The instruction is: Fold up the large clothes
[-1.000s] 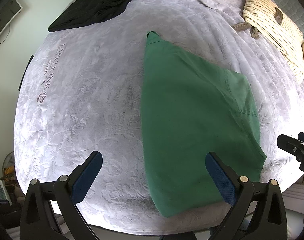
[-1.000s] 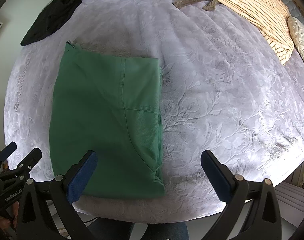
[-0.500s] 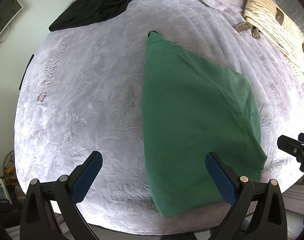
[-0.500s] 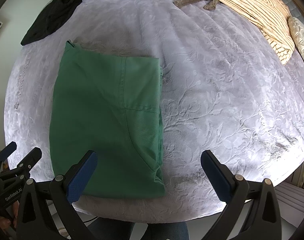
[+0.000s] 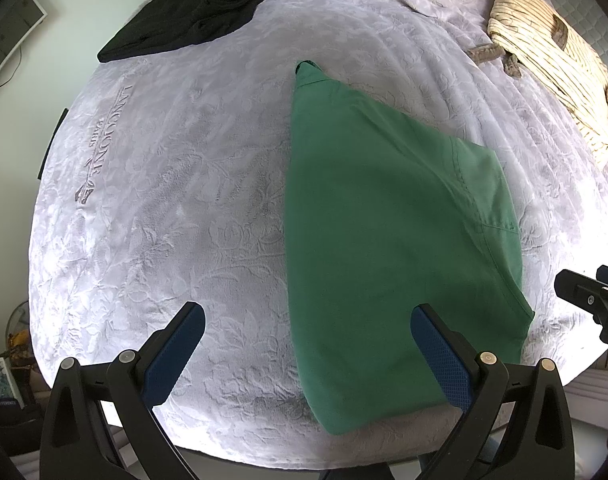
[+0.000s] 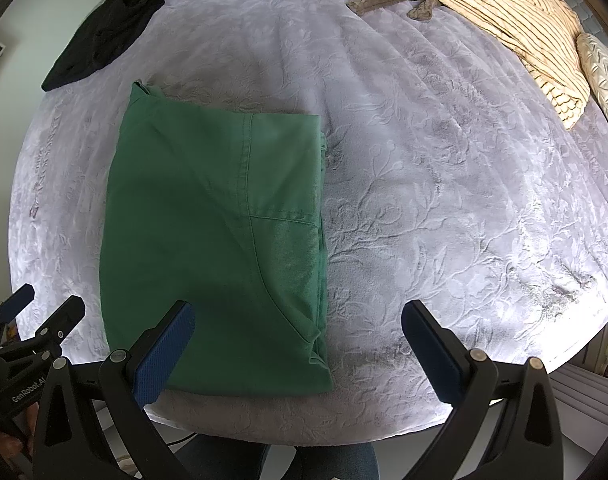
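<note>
Only our left view shows lettering [image 5: 104,148] on the bed [image 5: 192,208]; the folded green garment [image 6: 208,232] runs lengthwise away from us, both tools [image 5: 307,344] [image 6: 298,340] spread, empty.

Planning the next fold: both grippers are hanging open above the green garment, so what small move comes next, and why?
Probably lower the left gripper and right gripper to the near edge of the green garment. It lies flat, folded into a long rectangle, and both grippers are open, holding nothing.

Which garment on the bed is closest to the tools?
The green garment, folded flat just ahead of both open tools. The black one and the striped one lie at the far edge.
</note>
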The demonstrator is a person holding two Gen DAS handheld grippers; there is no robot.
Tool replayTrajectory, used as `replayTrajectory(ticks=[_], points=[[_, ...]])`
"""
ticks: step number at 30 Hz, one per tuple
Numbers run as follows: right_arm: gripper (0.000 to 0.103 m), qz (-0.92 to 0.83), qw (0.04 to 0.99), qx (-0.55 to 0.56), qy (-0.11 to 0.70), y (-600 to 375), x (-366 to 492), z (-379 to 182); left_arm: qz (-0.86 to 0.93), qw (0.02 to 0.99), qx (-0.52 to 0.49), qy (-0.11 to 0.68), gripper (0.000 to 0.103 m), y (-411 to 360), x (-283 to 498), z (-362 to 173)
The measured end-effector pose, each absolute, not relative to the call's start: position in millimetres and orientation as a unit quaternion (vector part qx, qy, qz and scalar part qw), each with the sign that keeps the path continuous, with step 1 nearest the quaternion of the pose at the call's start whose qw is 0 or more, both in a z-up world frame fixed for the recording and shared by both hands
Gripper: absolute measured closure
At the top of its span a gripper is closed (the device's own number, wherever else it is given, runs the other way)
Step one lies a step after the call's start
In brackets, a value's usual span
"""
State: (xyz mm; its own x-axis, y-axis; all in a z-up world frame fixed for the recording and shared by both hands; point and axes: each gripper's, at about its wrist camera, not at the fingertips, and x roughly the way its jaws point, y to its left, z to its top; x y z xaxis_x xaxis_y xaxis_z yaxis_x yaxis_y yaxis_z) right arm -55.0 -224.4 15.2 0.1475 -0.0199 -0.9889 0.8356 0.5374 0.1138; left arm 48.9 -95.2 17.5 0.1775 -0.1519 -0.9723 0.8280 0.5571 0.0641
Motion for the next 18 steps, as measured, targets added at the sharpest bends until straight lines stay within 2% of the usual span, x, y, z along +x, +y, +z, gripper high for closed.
replayTrajectory(ticks=[18], points=[[0.0,-0.32,0.667,0.359,0.569,-222.5,-54.4,14.5,-0.346,0.702,0.315,0.537,0.0,-91.5,49.6,15.5]])
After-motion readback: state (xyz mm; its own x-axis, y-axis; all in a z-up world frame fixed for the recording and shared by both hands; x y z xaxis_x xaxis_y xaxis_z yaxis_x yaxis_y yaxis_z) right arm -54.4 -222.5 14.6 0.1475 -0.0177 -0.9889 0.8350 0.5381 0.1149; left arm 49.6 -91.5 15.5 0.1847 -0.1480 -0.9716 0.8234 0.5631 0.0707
